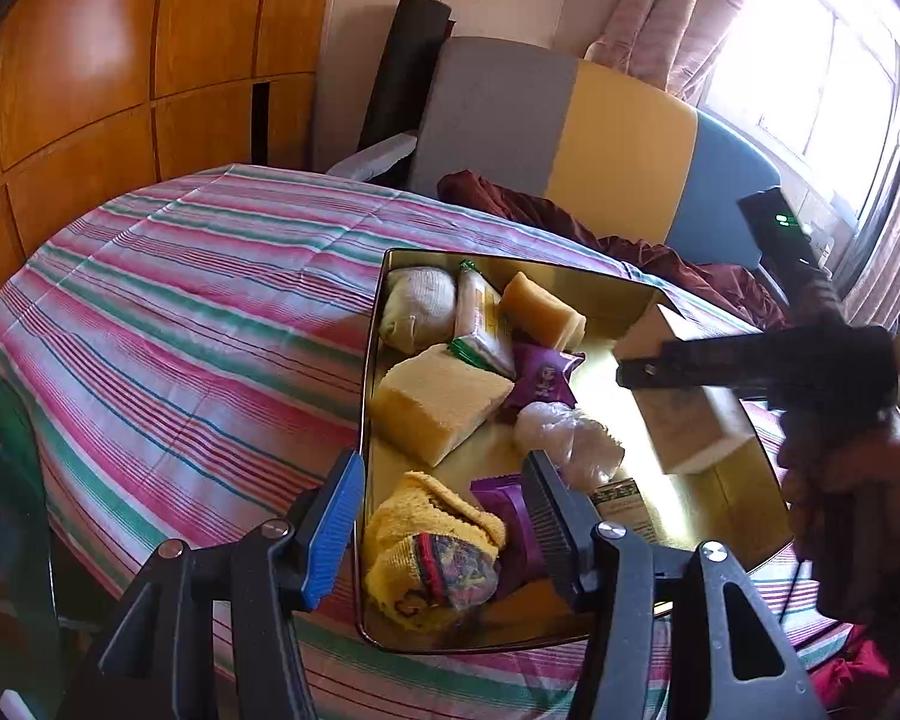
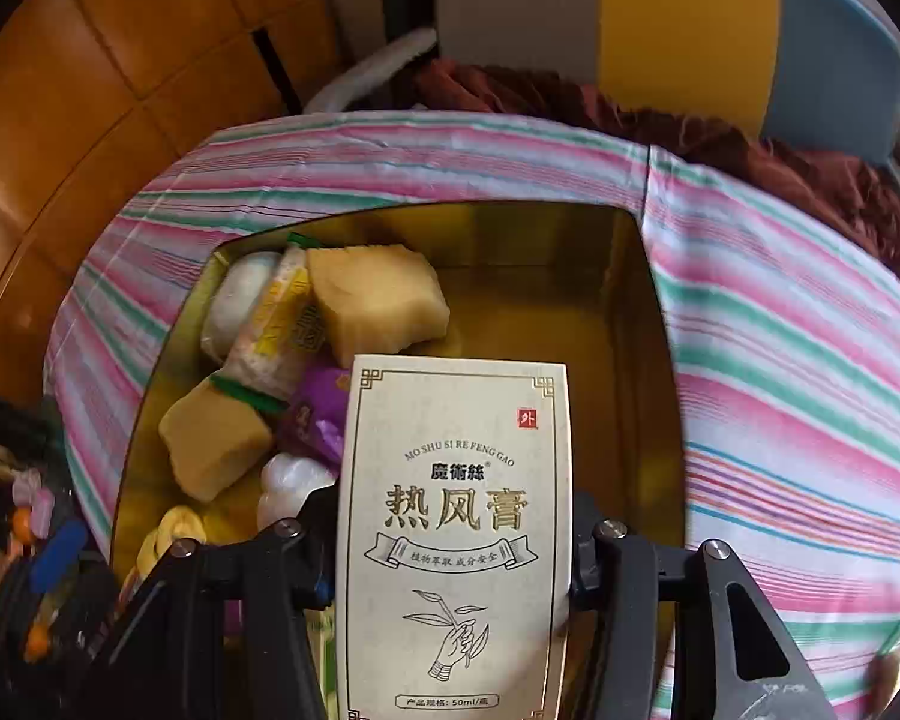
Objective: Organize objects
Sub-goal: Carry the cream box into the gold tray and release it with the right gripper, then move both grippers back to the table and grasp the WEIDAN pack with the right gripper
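A gold metal tray (image 1: 708, 498) lies on the striped bedspread. It holds yellow sponges (image 1: 438, 399), purple snack packets (image 1: 543, 381), a wrapped biscuit pack (image 1: 480, 324), a white bundle (image 1: 420, 303), a clear-wrapped white lump (image 1: 564, 438) and a yellow knitted cloth (image 1: 426, 534). My right gripper (image 2: 453, 540) is shut on a cream carton with Chinese print (image 2: 456, 528) and holds it over the tray's bare right half (image 2: 570, 324); the carton also shows in the left wrist view (image 1: 690, 420). My left gripper (image 1: 444, 516) is open above the tray's near left corner, over the yellow cloth.
The pink, green and white striped bedspread (image 1: 180, 324) spreads left of the tray. A dark red blanket (image 1: 570, 228) lies behind it against a grey, yellow and blue headboard (image 1: 618, 144). Wooden wardrobe panels (image 1: 90, 60) stand at the left, a curtained window (image 1: 810, 60) at the right.
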Demonstrator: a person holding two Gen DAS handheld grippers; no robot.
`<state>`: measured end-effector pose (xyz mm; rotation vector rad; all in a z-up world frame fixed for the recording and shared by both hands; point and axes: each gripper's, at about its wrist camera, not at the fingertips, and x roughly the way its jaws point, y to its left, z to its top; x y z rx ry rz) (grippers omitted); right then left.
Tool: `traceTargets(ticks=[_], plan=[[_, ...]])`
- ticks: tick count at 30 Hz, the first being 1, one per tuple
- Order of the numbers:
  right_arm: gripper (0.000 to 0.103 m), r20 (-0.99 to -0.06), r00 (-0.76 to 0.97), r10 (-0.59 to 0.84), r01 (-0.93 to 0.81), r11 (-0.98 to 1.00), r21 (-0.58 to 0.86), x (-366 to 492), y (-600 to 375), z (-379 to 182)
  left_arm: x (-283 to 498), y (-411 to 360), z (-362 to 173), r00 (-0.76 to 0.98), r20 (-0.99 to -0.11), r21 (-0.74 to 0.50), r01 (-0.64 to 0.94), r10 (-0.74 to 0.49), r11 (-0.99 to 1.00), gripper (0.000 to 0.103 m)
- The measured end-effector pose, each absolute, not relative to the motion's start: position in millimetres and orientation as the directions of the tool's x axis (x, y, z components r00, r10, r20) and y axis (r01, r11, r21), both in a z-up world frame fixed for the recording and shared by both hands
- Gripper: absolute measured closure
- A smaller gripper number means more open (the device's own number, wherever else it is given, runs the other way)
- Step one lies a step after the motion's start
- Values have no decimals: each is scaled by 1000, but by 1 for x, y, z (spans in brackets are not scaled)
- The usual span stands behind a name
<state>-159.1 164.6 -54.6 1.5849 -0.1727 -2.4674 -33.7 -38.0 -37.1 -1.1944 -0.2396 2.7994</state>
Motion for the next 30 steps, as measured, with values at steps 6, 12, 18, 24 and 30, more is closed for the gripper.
traceTargets(ticks=[6,12,18,24,30], plan=[[46,-866,-411,-284,114,-959,260,-165,160,-59,-36,-37,-44,-675,-722,-181,-26,151,-983,48],[40,-832,-451,-323,108,-945,308,-147,174,-48,-34,-32,-44,-671,-725,-176,-36,154,-984,48],[36,-812,-482,-330,113,-942,316,-126,186,-37,-30,-22,-38,-677,-718,-159,-67,162,-985,48],[27,-799,-512,-315,135,-948,287,-96,202,-26,-22,-8,-29,-690,-704,-131,-107,169,-986,48],[26,-783,-546,-298,104,-952,290,-68,240,-14,-18,9,-23,-690,-696,-116,-169,201,-979,48]])
